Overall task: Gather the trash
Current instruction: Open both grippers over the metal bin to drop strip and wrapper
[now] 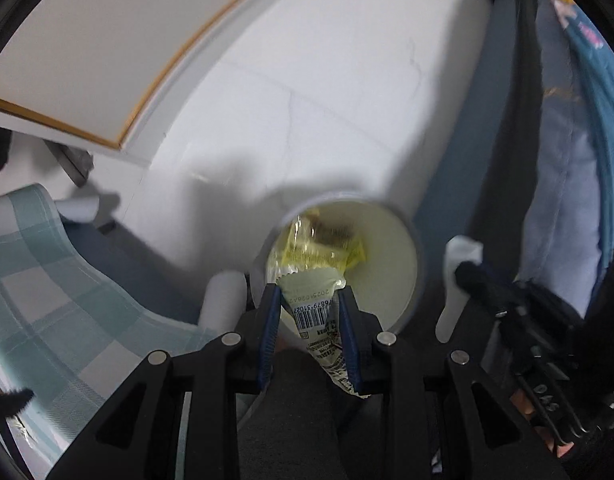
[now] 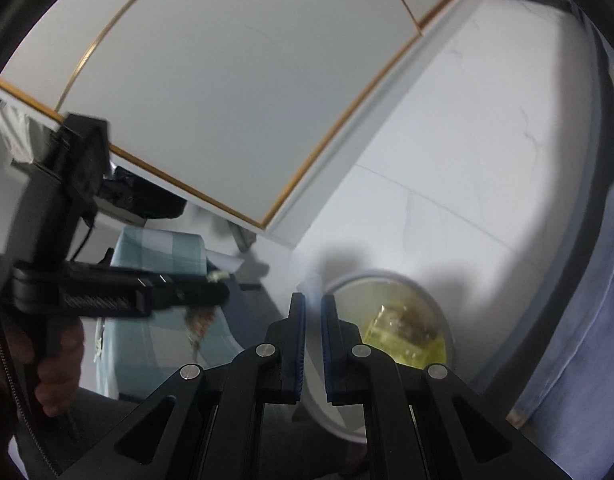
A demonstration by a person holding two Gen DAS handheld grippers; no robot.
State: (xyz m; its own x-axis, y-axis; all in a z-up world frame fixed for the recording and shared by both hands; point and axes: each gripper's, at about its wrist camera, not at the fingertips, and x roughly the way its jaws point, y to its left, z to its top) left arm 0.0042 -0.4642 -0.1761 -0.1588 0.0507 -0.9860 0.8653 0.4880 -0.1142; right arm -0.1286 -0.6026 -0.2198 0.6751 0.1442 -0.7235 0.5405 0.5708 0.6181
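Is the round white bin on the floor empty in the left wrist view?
No, the round white bin already holds crumpled yellow transparent wrappers at its bottom.

Your left gripper pinches a pale wrapper with a barcode, directly over the round white bin. Yellow wrappers lie inside. Checked cloth at left.
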